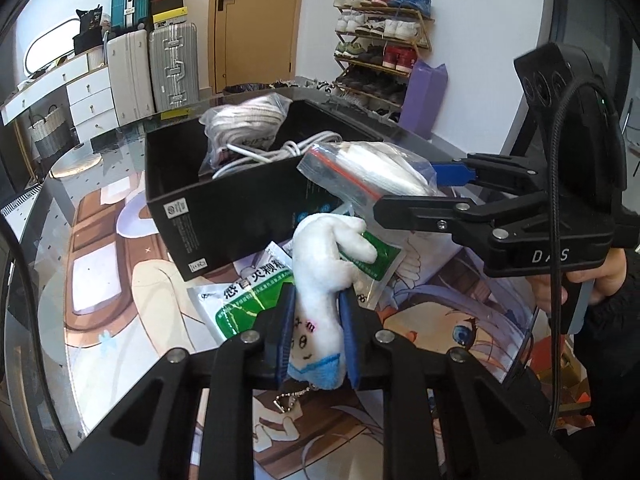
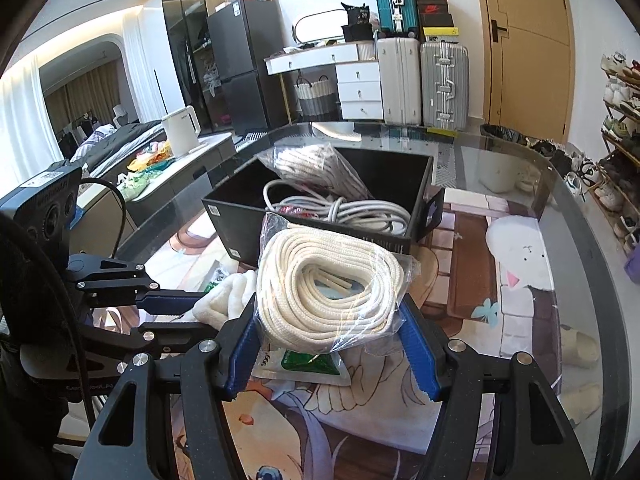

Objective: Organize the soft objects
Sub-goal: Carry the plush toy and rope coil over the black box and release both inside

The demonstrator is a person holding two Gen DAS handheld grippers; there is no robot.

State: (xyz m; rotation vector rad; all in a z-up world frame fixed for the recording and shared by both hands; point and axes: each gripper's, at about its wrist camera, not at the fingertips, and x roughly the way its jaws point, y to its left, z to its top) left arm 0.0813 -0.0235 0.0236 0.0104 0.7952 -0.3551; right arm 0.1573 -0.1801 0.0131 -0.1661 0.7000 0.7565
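My left gripper point(image 1: 317, 296) is shut on a white plush toy point(image 1: 320, 280) with a blue end and a bead chain, held just above the table. That same plush toy point(image 2: 226, 292) and the left gripper point(image 2: 206, 315) show at the left of the right wrist view. My right gripper point(image 2: 328, 320) is shut on a clear bag of coiled cream rope point(image 2: 328, 280), lifted near the black box point(image 2: 416, 184). In the left wrist view the right gripper point(image 1: 412, 192) holds the bag point(image 1: 372, 172) over the near corner of the box point(image 1: 240, 208).
The box holds another bagged rope point(image 2: 312, 164) and a white cable point(image 2: 352, 208). Green-and-white sachets point(image 1: 240, 300) lie on the printed mat point(image 2: 520, 280) beneath both grippers. The round glass table edge point(image 2: 580, 208) curves at the right; a shoe rack point(image 1: 380, 40) stands beyond.
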